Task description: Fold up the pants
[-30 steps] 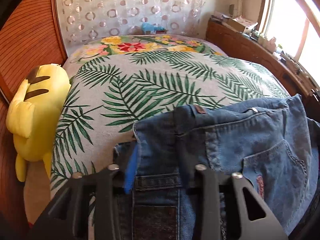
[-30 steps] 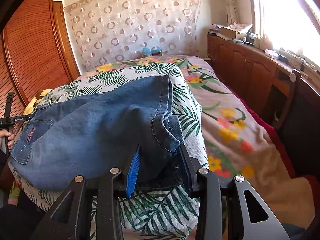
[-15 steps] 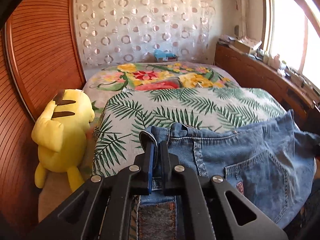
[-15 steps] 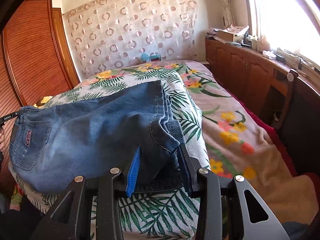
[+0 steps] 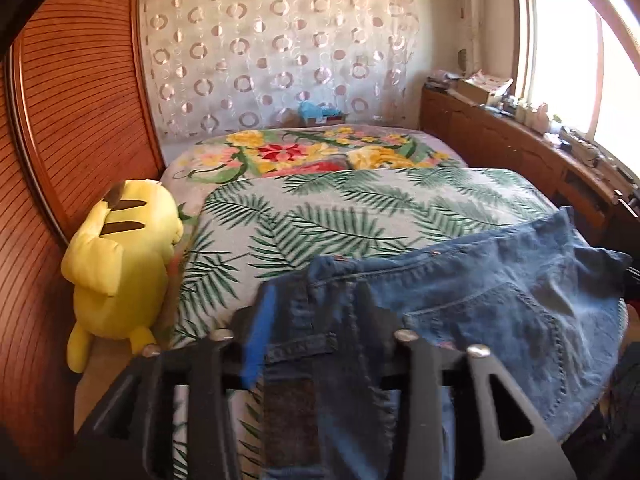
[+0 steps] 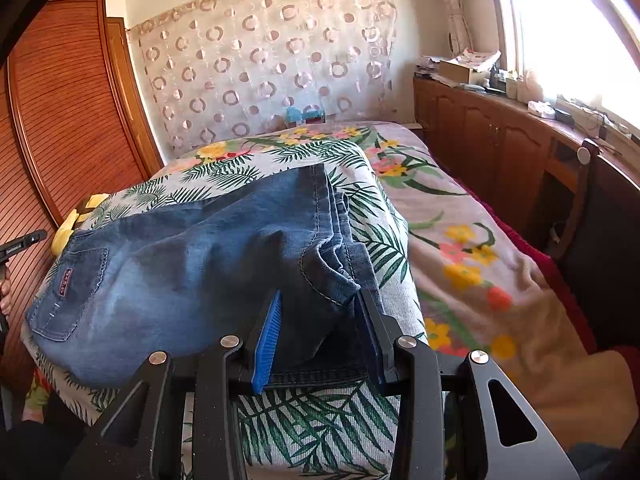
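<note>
Blue jeans (image 6: 180, 272) lie folded lengthwise across the palm-leaf blanket (image 6: 320, 420), back pocket up. My right gripper (image 6: 320, 332) is shut on the bunched leg hems at the near end. At the waist end, the waistband (image 5: 320, 308) sits between the jaws of my left gripper (image 5: 316, 328). Those jaws are opening and stand apart, with the blue pad (image 5: 256, 340) off the denim. The back pocket (image 5: 520, 340) shows to the right of it. In the right wrist view, a black part of the left gripper (image 6: 20, 244) and a hand (image 6: 5, 296) show at the far left edge.
A yellow plush toy (image 5: 120, 264) lies between the bed's left side and the wooden slatted wardrobe (image 5: 80, 120). A floral cover (image 5: 312, 152) spreads beyond the blanket. Wooden cabinets (image 6: 500, 140) with clutter run under the window, and a chair (image 6: 580, 200) stands by the bed's right side.
My left gripper closed tight on the waistband half a second ago and now its jaws have spread apart again; it also rose and pulled back. The right gripper has kept still on the hems.
</note>
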The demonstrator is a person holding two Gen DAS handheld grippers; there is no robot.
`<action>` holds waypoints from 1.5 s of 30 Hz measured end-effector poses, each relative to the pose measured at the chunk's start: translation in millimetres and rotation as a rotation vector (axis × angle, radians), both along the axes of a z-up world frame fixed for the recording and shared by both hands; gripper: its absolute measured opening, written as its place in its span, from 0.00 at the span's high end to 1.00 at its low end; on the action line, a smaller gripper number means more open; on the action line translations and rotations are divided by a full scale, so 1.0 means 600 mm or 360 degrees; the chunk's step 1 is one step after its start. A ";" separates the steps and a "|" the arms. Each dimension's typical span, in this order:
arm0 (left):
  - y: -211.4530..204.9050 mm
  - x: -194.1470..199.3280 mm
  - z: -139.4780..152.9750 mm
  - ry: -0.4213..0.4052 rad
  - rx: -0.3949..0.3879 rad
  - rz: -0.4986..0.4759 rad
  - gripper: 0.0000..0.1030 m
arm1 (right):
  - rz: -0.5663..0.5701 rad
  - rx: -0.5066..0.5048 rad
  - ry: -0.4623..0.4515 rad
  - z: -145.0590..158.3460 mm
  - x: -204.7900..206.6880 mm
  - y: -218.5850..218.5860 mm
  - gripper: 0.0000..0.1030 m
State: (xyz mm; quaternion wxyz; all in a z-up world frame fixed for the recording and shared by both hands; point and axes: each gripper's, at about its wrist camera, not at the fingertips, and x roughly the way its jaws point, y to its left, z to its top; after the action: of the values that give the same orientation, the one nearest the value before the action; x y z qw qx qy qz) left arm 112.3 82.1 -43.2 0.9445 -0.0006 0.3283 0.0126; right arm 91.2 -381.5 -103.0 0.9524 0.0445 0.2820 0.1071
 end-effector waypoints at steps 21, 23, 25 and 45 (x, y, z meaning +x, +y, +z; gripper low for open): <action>-0.160 -0.056 -0.053 0.0068 -0.0086 -0.0270 0.23 | -0.0038 -0.0050 0.0065 -0.007 0.018 0.002 0.63; -0.167 -0.062 -0.051 0.0065 -0.0083 -0.0272 0.23 | -0.0039 -0.0054 0.0073 -0.009 0.021 0.001 0.63; -0.170 -0.065 -0.051 0.0060 -0.0087 -0.0279 0.23 | -0.0041 -0.0055 0.0077 -0.008 0.021 0.001 0.63; -0.185 -0.073 -0.062 0.0075 -0.0111 -0.0303 0.23 | 0.0133 0.0058 -0.0173 0.065 -0.027 0.013 0.93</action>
State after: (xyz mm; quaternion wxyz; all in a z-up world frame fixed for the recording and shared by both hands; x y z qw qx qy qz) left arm 68.8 -28.7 -80.6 0.9329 -0.0018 0.3492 -0.0886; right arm 75.0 -373.7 -64.0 0.9600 0.0441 0.2294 0.1542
